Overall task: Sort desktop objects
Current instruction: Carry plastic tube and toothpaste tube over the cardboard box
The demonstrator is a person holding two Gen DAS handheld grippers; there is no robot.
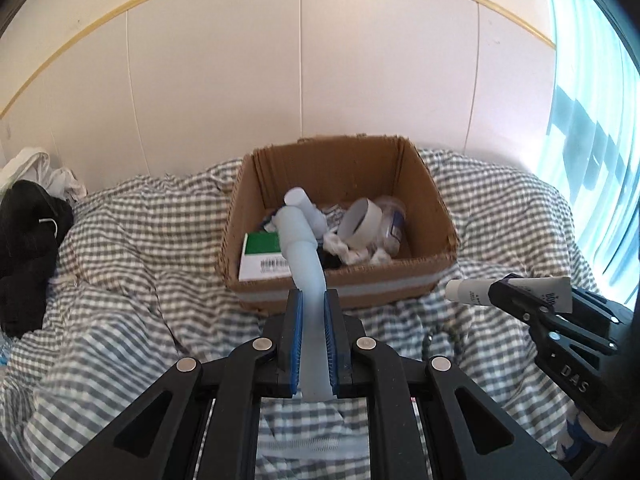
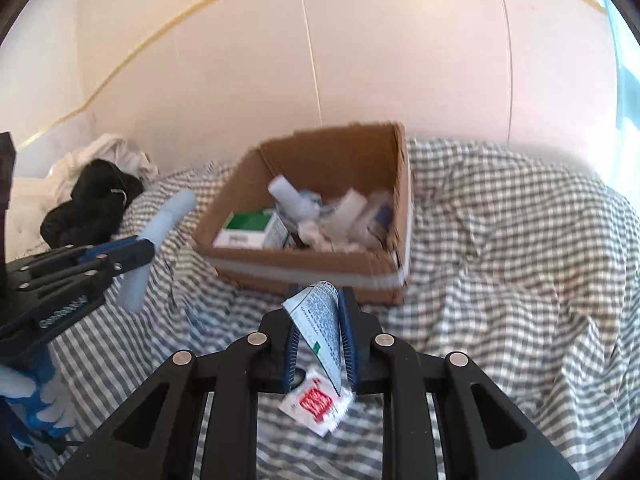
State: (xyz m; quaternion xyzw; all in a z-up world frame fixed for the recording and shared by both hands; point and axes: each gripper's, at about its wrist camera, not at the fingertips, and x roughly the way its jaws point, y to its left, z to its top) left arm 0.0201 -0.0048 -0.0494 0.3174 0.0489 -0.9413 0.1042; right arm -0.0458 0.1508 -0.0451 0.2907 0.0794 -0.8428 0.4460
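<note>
My left gripper [image 1: 313, 296] is shut on a pale blue squeeze tube [image 1: 300, 240], whose cap end curves up in front of the cardboard box [image 1: 340, 280]. In the right wrist view that left gripper [image 2: 140, 256] sits at the left with the blue tube [image 2: 168, 216] sticking out both sides. My right gripper [image 2: 320, 300] is shut on a white printed tube [image 2: 320, 328], just before the box [image 2: 304, 272]. From the left wrist view, the right gripper [image 1: 516, 290] holds the white tube [image 1: 468, 291] level, cap pointing left. The box holds several items.
The box rests on a grey checked bedspread [image 1: 140, 240]. Below my right gripper, a red-and-white sachet [image 2: 316, 404] lies on the cover. A black garment [image 1: 28, 248] and white cloth [image 1: 40, 168] lie at the far left. A white wall stands behind, a bright window [image 1: 592, 140] to the right.
</note>
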